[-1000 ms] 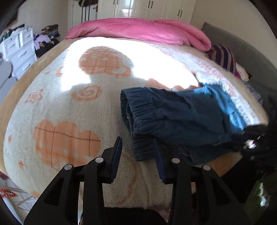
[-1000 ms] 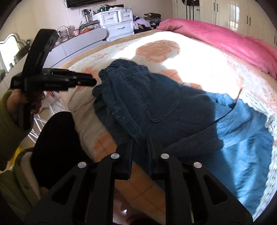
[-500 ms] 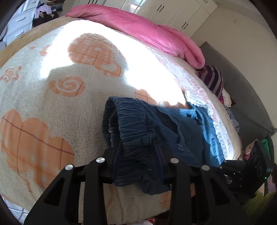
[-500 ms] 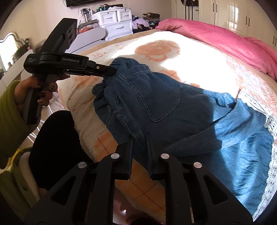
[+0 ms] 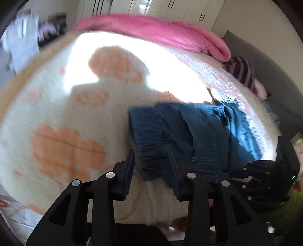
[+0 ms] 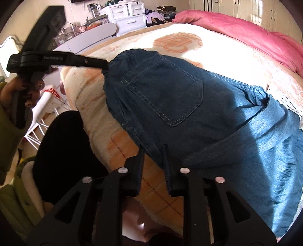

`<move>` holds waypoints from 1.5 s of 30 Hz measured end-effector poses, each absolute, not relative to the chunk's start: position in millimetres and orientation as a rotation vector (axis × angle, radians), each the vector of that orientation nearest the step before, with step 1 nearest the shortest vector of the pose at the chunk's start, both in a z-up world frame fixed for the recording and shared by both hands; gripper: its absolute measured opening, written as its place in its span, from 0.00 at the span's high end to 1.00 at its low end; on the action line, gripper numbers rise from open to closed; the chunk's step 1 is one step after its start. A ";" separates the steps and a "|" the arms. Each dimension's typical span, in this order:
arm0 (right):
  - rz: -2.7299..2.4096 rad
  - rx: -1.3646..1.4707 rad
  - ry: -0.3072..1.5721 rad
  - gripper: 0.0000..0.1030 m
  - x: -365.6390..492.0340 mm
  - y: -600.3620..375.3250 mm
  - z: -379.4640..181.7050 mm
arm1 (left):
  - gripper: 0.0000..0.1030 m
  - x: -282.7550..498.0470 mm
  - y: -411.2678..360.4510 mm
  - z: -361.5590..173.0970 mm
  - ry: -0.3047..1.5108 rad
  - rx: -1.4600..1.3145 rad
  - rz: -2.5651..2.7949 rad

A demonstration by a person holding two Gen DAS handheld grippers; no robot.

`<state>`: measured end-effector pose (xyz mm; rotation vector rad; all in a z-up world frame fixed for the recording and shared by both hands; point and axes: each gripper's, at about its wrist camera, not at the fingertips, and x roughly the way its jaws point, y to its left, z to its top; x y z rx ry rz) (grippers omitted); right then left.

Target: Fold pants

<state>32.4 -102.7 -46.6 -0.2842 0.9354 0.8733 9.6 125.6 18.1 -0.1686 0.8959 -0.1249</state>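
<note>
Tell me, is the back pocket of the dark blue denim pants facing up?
Yes, the stitched back pocket shows plainly on top of the dark blue denim pants.

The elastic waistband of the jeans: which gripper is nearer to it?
Left. The left gripper has its fingers at the waistband of the jeans; the right gripper grips the side edge below the back pocket.

A home bedroom — a bed [image 5: 56,117] ahead of the fingers, a pink duvet [image 5: 161,30] beyond, wardrobes [image 6: 246,9] and white drawers [image 6: 128,17] behind.
</note>
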 end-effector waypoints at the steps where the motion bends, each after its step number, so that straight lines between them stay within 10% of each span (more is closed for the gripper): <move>1: 0.877 -0.281 0.936 0.82 31.9 -103.5 -46.3 | 0.65 6.2 123.1 26.3 0.874 -0.144 -0.116; 8: 0.887 -0.200 0.918 0.60 31.5 -115.9 -26.0 | 0.57 29.0 75.2 18.0 0.894 -0.043 -0.189; 27: 0.747 -0.177 0.959 0.58 74.9 -124.2 -31.3 | 0.45 19.7 77.7 8.0 0.856 -0.098 -0.165; 45: 0.371 -0.070 0.830 0.26 151.8 -243.3 24.6 | 0.23 44.8 -14.2 21.2 0.889 -0.040 -0.413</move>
